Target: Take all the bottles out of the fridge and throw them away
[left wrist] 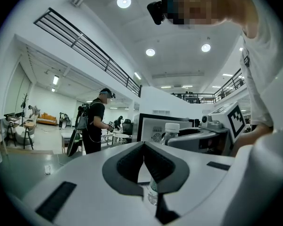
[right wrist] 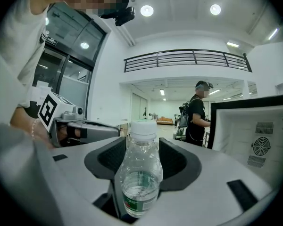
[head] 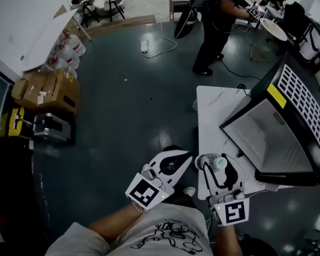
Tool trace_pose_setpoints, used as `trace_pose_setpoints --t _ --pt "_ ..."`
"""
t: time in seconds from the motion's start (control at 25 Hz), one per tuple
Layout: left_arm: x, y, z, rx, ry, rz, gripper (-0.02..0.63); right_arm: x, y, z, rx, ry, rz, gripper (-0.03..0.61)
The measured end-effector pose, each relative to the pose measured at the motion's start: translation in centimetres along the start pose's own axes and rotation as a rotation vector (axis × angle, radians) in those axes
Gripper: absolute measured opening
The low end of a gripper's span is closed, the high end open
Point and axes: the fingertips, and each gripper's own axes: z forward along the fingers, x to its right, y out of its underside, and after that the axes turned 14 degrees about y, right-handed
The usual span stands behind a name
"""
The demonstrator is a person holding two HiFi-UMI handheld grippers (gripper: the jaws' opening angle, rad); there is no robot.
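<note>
A clear plastic bottle [right wrist: 141, 173] with a white cap and a green label stands upright between the pads of my right gripper [right wrist: 141, 160], which is shut on it. In the head view that bottle [head: 220, 164] and right gripper [head: 213, 165] sit over the near edge of the white table [head: 213, 116]. Beside it on the left, my left gripper [head: 184, 157] has its pads together [left wrist: 144, 160] with nothing between them. The black fridge [head: 277, 137] stands on the table at the right with its door [head: 304, 103] swung open and a white inside.
A person in black [head: 216, 20] stands by the table's far end, with a cable [head: 160, 44] on the dark floor nearby. Cardboard boxes [head: 48, 92] and a yellow-and-black case [head: 16, 122] lie at the left.
</note>
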Motion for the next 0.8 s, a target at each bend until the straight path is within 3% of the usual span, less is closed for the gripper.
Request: trace_pose_setpoints --t 0.24,0.44,0.8 --pt "-1.9 1.6 -4.0 -0.005 -0.009 -0.015 0.014 -4.8 1.0 2.1 -0.007 -0.031 0.012 0.233" --pt "-3.1 3.7 -4.9 -0.006 -0.054 -0.025 0.014 -5.9 1.8 3.9 0.051 -0.063 -0.009 0.233" --pt "-6.0 12.8 -5.5 -0.036 -0.101 -0.077 0.014 -7.9 10.9 8.2 -0.014 -0.116 -0.021 0.235"
